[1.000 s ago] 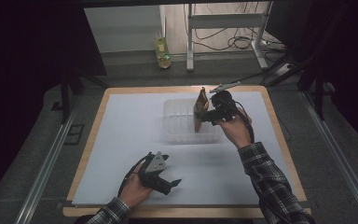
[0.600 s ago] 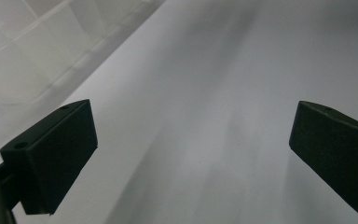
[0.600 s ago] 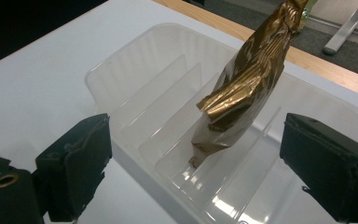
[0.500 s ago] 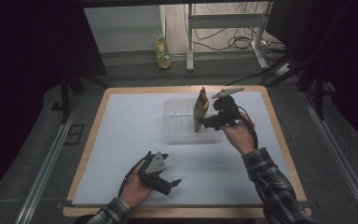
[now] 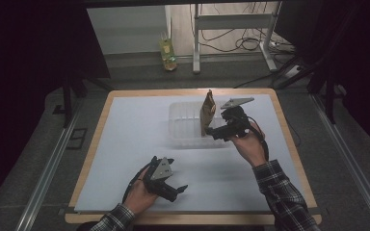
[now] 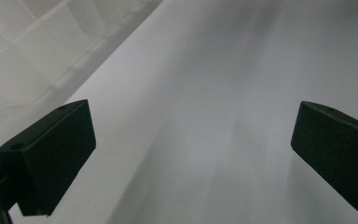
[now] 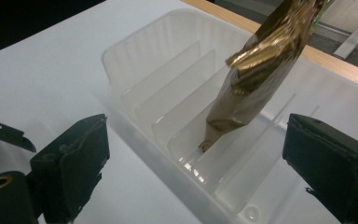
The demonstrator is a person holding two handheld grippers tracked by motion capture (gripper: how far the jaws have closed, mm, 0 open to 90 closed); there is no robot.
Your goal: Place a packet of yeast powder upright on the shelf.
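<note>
A gold foil packet (image 5: 207, 111) (image 7: 251, 79) stands upright, leaning a little, in one slot of a clear plastic divider tray (image 5: 185, 126) (image 7: 135, 42) at the back middle of the white mat. My right gripper (image 5: 213, 133) (image 7: 196, 172) sits just right of the tray's near corner, pointing at the packet. Its jaws have just been opening and stand wide, short of the packet, with no pad touching it. My left gripper (image 5: 176, 190) (image 6: 191, 158) rests near the mat's front edge, open with nothing between its jaws.
The white mat (image 5: 125, 144) covers a wood-edged table (image 5: 289, 144). A yellow-green bottle (image 5: 167, 53) and a metal stand (image 5: 231, 29) with cables are on the floor beyond the table. A corner of the tray (image 6: 18, 56) lies ahead of the left gripper.
My right gripper has drawn back a little toward the near side, away from the packet. The packet stays standing in the tray. The left gripper has not moved.
</note>
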